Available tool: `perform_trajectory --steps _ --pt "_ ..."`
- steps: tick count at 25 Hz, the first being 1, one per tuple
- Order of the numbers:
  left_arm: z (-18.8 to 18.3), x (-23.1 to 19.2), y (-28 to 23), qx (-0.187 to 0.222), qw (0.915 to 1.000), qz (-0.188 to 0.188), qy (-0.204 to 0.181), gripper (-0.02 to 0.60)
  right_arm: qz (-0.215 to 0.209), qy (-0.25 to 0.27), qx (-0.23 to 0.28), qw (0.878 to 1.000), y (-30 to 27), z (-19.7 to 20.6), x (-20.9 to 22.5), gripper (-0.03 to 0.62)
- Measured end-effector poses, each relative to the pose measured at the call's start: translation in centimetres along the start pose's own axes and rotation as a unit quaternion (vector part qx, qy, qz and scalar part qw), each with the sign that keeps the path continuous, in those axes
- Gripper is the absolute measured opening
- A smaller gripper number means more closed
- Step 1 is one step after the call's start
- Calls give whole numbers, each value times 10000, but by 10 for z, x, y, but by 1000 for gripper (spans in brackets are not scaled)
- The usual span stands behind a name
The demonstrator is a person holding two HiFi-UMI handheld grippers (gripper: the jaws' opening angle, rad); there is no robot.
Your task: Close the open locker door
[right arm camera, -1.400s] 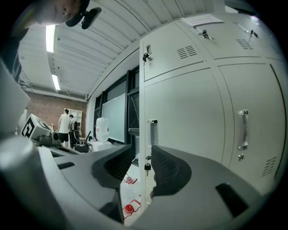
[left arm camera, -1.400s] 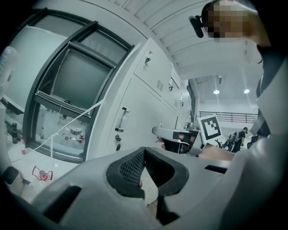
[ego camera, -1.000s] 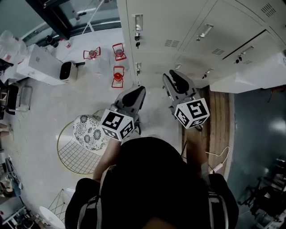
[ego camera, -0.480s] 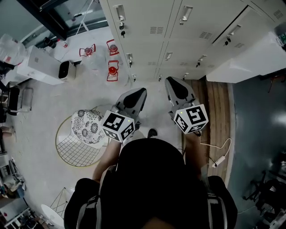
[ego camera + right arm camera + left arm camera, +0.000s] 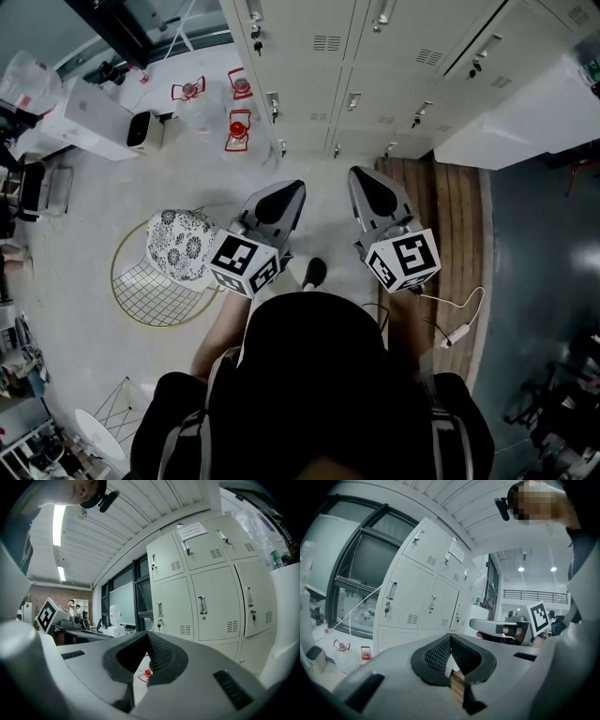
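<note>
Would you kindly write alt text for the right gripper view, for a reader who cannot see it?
The right gripper, jaws shut on nothing, points toward a bank of white lockers; dark-framed windows stand to their left.

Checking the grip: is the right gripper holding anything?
No, the right gripper is shut, its jaws touching with nothing between them.

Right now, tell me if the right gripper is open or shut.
Shut: the right gripper jaws meet at the tips, nothing between them.
</note>
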State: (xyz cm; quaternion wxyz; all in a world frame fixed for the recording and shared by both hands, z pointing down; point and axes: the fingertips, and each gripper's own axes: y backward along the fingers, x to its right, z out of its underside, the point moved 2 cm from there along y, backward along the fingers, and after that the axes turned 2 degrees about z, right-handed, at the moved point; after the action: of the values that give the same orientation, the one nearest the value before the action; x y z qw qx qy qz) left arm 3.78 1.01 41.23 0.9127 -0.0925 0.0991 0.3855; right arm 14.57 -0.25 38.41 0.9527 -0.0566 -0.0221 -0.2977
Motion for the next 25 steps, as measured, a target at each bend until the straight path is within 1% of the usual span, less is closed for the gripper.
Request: perform_trajectory --steps 4,8,14,18,25 --pt "-12 6 15 164 9998 -148 -20 18 -246 87 28 9997 15 -10 -17 6" --pt "-18 9 25 241 9994 -224 -72 18 -316 100 100 9994 24 -15 -26 6" --pt "-18 6 41 253 9992 -298 -111 18 -291 116 103 9995 22 -10 -32 6" --pt "-14 -1 48 232 9990 -365 -63 18 -246 152 33 9996 20 -6 -38 5" --pt "-13 2 47 238 9993 -292 -64 18 -230 68 80 9997 20 -4 -39 5"
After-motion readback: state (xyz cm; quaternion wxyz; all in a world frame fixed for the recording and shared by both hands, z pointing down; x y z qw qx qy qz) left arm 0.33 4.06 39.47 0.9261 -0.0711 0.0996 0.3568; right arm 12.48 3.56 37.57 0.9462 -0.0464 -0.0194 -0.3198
